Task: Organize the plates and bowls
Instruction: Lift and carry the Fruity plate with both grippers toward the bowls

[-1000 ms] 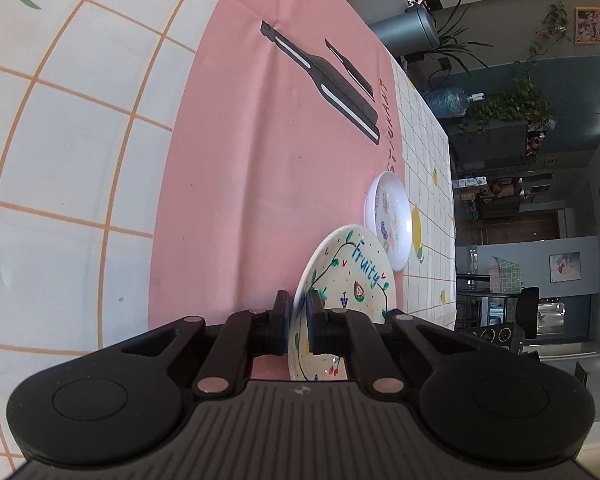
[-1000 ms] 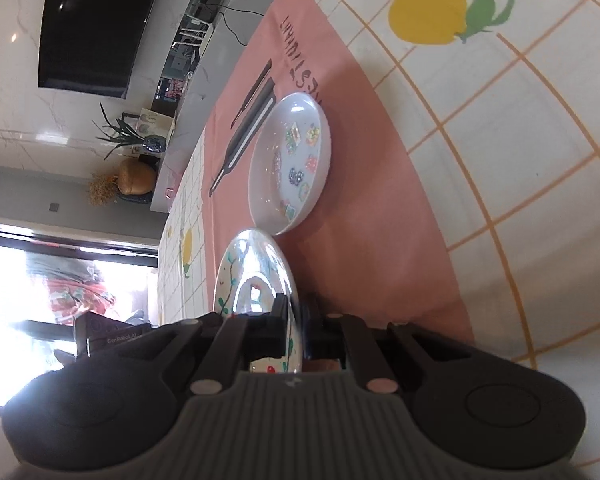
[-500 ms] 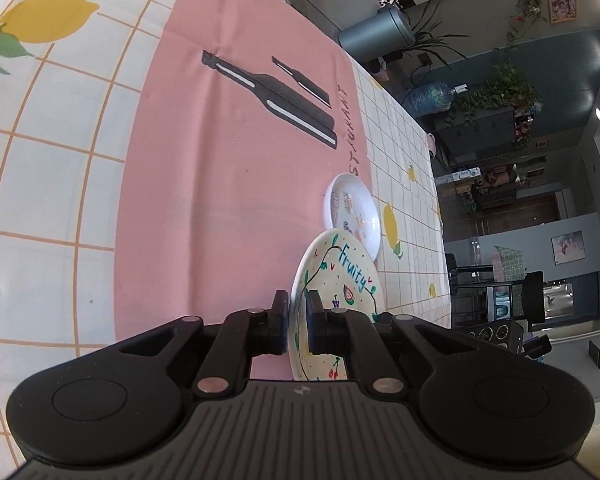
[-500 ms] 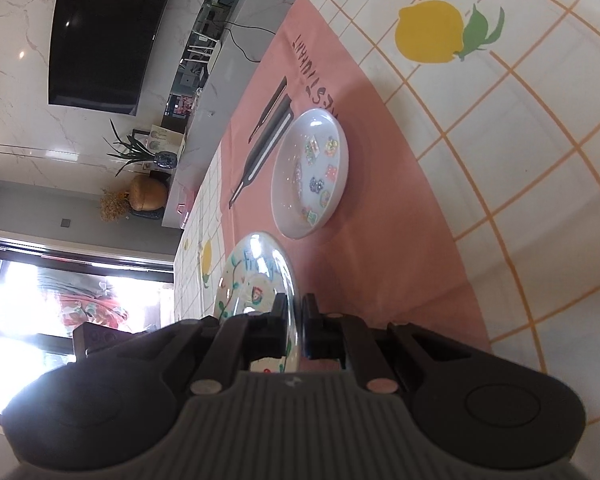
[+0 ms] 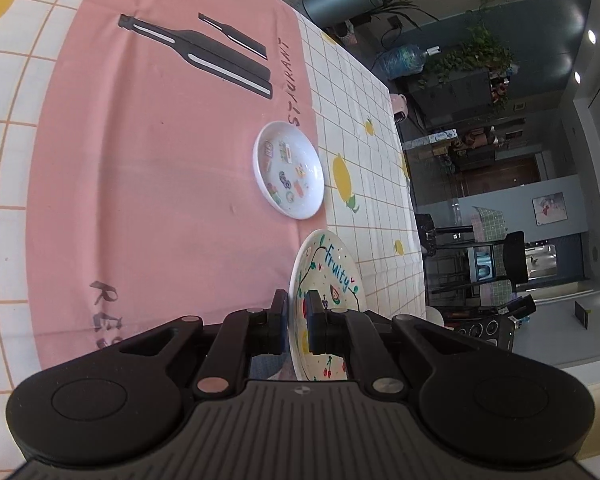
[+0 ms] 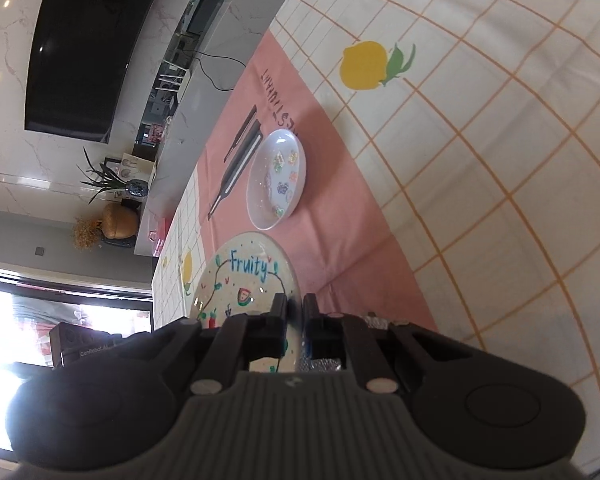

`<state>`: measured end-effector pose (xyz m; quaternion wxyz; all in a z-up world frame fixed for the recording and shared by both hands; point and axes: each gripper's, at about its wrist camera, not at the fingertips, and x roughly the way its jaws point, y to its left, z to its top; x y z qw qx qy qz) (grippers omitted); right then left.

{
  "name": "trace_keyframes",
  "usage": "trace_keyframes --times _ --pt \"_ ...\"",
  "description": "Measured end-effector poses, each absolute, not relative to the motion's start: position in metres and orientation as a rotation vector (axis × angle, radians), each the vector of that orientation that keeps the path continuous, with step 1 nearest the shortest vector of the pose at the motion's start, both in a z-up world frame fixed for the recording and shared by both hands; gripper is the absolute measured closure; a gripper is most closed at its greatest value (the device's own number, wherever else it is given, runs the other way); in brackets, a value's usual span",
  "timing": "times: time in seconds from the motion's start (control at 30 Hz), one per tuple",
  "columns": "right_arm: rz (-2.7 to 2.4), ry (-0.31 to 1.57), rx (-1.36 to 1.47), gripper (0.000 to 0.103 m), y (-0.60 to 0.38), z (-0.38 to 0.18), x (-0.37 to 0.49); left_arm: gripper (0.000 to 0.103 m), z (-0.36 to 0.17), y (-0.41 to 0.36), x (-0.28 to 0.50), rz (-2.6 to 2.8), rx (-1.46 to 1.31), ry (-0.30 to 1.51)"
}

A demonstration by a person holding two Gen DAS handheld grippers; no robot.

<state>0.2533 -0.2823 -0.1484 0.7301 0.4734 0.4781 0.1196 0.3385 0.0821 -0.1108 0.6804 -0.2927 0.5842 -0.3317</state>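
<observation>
Plate (image 5: 332, 276) marked "Fruity" is hanging above the tabletop (image 5: 148, 168); I'm clamping its rim with the left tool (image 5: 297, 322) and right tool (image 6: 296, 326), their bodies hiding its near edge. Bowl (image 5: 288, 169) is sitting beyond.

You've got a big dark TV (image 6: 88, 52) on the marble wall (image 6: 4, 80) at your 10 o'clock, a blown-out bright window (image 6: 60, 344) down around 8, and over your left-side view a teal wall (image 5: 540, 20) with trailing plants (image 5: 472, 52) at 1.
</observation>
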Motion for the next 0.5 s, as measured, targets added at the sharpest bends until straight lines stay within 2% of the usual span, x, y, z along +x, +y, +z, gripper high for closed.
trace_keyframes --times 0.5 --pt "0.162 1.039 0.987 0.096 -0.310 -0.128 0.198 0.095 -0.112 0.031 0.319 -0.799 -0.493 1.407"
